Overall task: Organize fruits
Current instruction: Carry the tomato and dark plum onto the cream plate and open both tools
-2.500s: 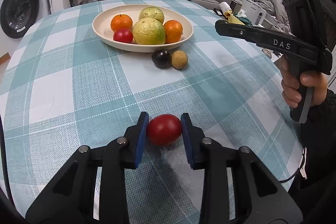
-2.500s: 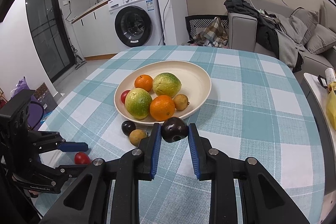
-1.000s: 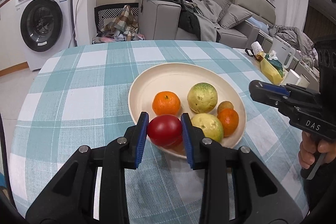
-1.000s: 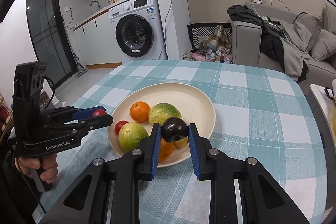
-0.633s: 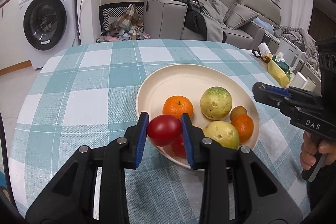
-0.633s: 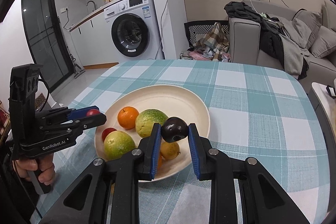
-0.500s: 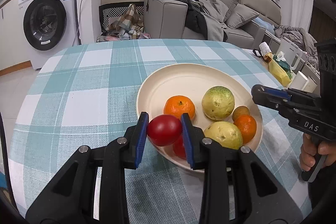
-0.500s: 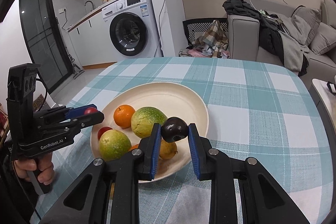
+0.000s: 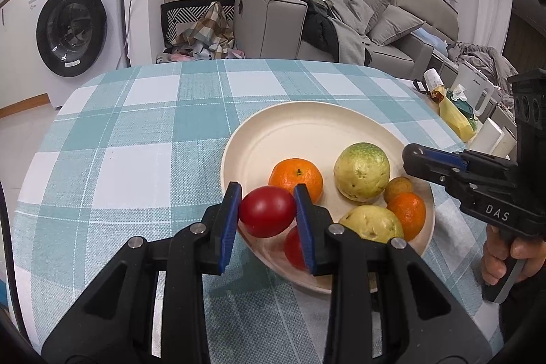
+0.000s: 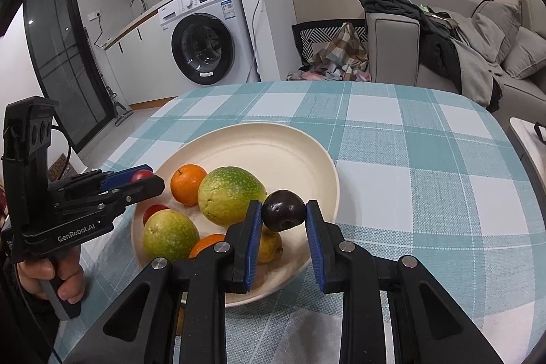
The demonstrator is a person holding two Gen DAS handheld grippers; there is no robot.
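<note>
Left gripper [image 9: 267, 216] clamped on the red tomato [image 9: 267, 211], held above the cream plate [image 9: 307, 132] rim at its 7 o'clock. Right gripper [image 10: 284, 220] clamped on the dark plum [image 10: 284, 210], above the plate's 4 o'clock edge. Plate holds two oranges, green guavas, a second tomato [image 9: 294, 248]. Readable: "DAS" on the right gripper body, "GenRobot.AI" on the left one. Washing machine [image 10: 204, 43] label illegible.
</note>
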